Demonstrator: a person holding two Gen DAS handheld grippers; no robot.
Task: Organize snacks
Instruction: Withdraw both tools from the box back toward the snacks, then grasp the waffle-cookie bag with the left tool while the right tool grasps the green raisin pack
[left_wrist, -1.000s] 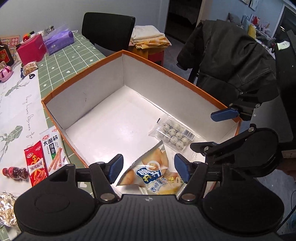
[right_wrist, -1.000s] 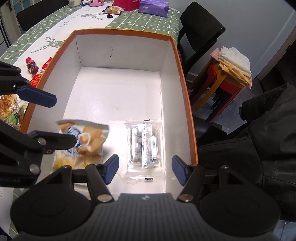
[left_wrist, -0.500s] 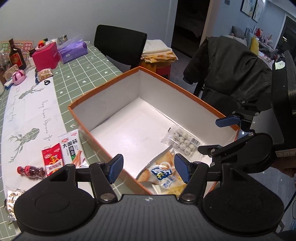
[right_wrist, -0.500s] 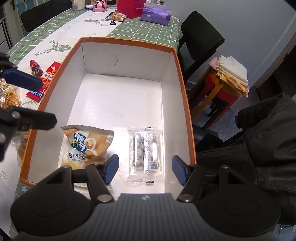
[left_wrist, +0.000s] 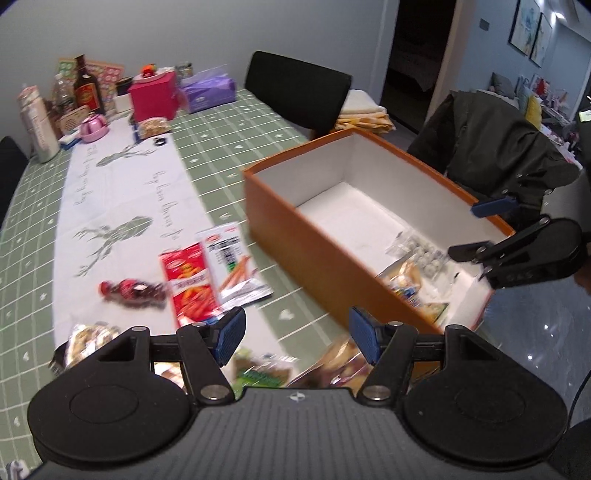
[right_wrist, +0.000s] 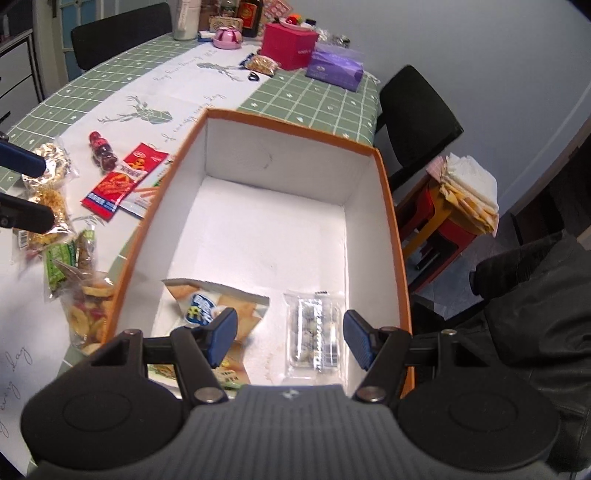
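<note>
Now the left gripper (left_wrist: 297, 339) hangs open and empty over loose snacks (right_wrist: 70, 258) beside the box (right_wrist: 395, 236), likely choosing one; right gripper (right_wrist: 288, 338), open too, waits above two packed packets (right_wrist: 314, 332).

a green checked cloth (right_wrist: 325, 99) covers the desk, with a white runner (left_wrist: 122, 199) printed with deer and script down its middle. at the far end stand a pink-red box (right_wrist: 290, 44), a purple tissue pack (right_wrist: 334, 68) just beside it, a dark brown bottle (left_wrist: 86, 88), a pale tall container (left_wrist: 37, 122) and a small pink pot (right_wrist: 228, 38). a black chair (left_wrist: 297, 94) sits at the desk's far side and another (right_wrist: 413, 114) at its corner. folded white and yellow cloths (right_wrist: 469, 188) lie stacked on a red stool (right_wrist: 439, 229). a dark jacket (left_wrist: 487, 155) hangs over a chair, with framed pictures (left_wrist: 532, 31) on the wall behind.
</note>
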